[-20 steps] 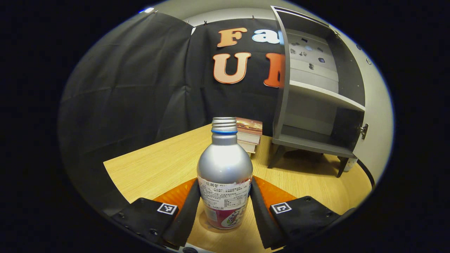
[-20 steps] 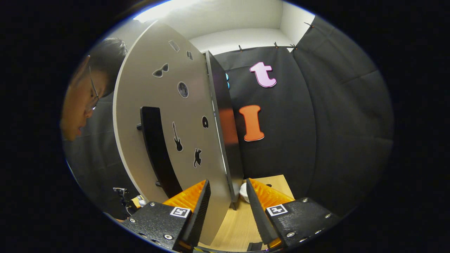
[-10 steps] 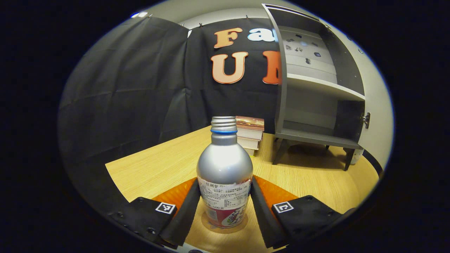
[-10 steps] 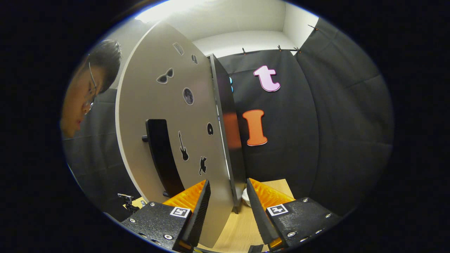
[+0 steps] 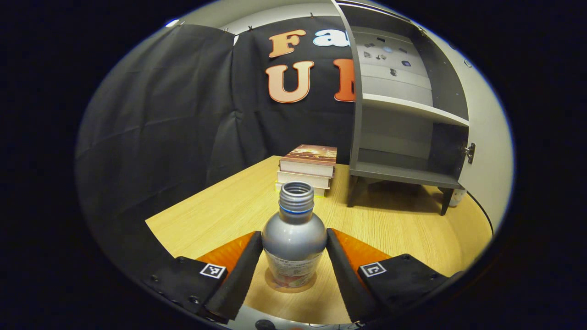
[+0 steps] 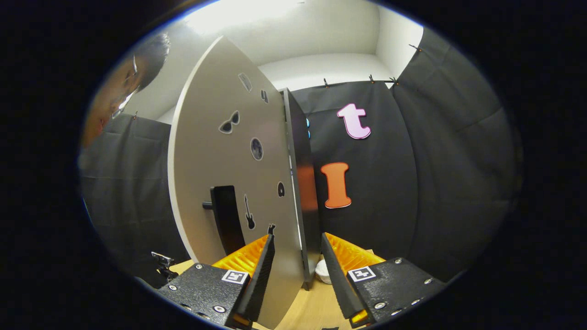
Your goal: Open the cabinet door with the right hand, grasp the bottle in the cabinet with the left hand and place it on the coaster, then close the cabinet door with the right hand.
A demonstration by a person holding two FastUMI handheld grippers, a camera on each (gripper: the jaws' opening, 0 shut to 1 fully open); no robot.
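Note:
A silver bottle with no cap stands upright on a round coaster on the wooden table. My left gripper flanks its shoulders with the fingertips close against both sides, loosely, and I look down into its mouth. The grey cabinet stands open at the back right with bare shelves. In the right gripper view the white cabinet door swings wide, with a black handle. My right gripper is open and straddles the door's lower free edge.
A stack of books lies left of the cabinet. A person's head leans in beyond the door. A small white object sits on the table by the cabinet's foot. Black cloth walls the booth.
The left gripper has risen and drawn back along the bottle, which stays on the coaster. The right gripper's view has tilted upward, with the door still between its fingers.

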